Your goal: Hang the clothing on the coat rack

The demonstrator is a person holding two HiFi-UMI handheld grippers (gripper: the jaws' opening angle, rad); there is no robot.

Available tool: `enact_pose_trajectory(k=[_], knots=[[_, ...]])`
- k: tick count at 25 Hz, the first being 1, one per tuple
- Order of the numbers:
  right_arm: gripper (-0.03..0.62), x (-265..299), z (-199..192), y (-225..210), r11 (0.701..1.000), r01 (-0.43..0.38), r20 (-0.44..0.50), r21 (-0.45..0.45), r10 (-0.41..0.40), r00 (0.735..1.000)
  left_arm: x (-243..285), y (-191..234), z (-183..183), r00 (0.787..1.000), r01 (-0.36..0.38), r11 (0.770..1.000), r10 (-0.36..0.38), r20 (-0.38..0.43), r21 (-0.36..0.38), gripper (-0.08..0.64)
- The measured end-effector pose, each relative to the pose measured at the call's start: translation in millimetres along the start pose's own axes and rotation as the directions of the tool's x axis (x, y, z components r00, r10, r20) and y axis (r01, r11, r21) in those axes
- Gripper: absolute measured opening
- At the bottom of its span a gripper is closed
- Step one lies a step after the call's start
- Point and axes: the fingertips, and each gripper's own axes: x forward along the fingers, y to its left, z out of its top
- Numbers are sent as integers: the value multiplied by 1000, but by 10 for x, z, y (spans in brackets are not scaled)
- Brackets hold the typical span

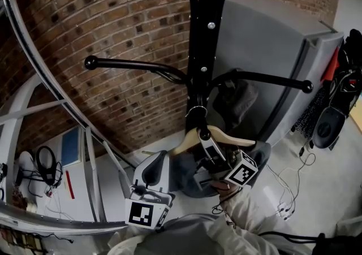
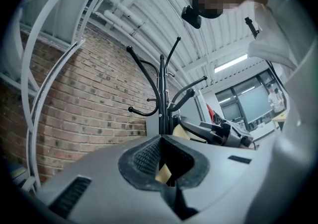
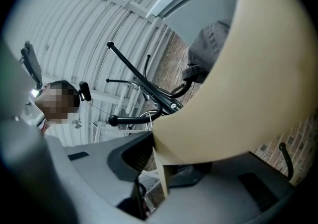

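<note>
Coat rack: a black pole in front of a brick wall. One curved arm reaches left and one reaches right, each ending in a ball.
Hanger: pale wood, held up close in front of the pole and tilted, with its left end lower.
Hanger hook: a metal loop right against the pole and below where the two arms branch off. In the head view it rests on neither arm.
Clothing: a grey garment bunched under the hanger, between the two grippers and below the rack's arms.
Right gripper: it points steeply upward. Its fingers are clenched on the hanger near the neck, and the wood fills much of the right gripper view.
Left gripper: it sits lower and to the left, aimed at the rack. Its fingers are closed on a sliver of the same pale wood, where the hanger's low end reaches them.
Already on the rack: a dark grey item hangs by the right arm.
Behind: a grey cabinet stands to the right of the pole.
</note>
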Motion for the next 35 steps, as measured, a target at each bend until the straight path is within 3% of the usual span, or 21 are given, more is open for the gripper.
enact_pose_trajectory(k=[6,14,35], knots=[[109,0,-4,-39,1000,11,1,-9,-11,1000,-16,31,-128,998,-4,1000,3,-61,-6,8],[109,-15,-24,-116,1000,21,-2,-14,-22,1000,38,26,-107,999,11,1000,-12,-40,-13,8],[119,-36,-31,-216,1000,7,4,11,-7,1000,91,33,-324,994,11,999,-15,-107,-41,8]])
